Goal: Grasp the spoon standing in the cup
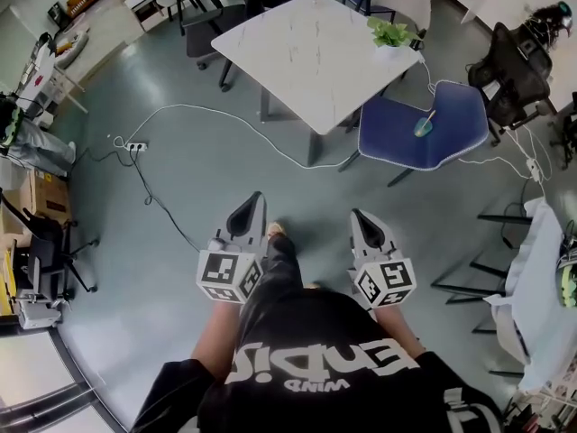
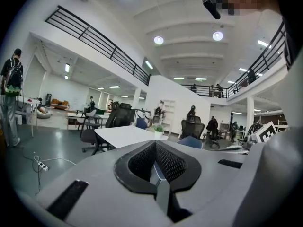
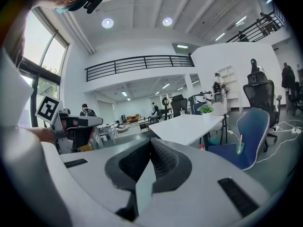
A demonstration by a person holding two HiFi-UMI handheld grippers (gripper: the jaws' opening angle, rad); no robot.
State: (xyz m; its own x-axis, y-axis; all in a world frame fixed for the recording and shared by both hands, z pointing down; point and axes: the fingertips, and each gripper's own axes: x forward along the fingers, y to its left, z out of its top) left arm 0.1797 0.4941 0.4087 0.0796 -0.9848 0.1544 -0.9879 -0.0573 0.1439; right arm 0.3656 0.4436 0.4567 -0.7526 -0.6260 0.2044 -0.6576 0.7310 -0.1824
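we stand on a grey-green floor (image 1: 180, 206), facing a white surface (image 1: 306, 61) well ahead of us. a blue chair (image 1: 455, 115) stands just beside the surface's right corner, with a black chair (image 1: 514, 75) farther right.

we hold both tools out in front, side by side over the floor and pointing forward. the left tool (image 1: 249, 213) is clenched: in the left gripper view its jaws meet, with nothing between them. the right tool (image 1: 364, 225) is clenched too, its jaws pressed together on nothing in the right gripper view. neither tool touches anything, and both are well apart from the blue chair.

a white cable (image 1: 180, 105) runs across the floor between us and the surface, from a power strip (image 1: 136, 146) at the left toward the chair legs. a green plant (image 1: 389, 32) sits on the surface's right corner.

the cup (image 1: 422, 130) stands on the blue chair's seat, near its left edge. the spoon (image 1: 430, 115) stands in the cup, its handle tilted up to the right.
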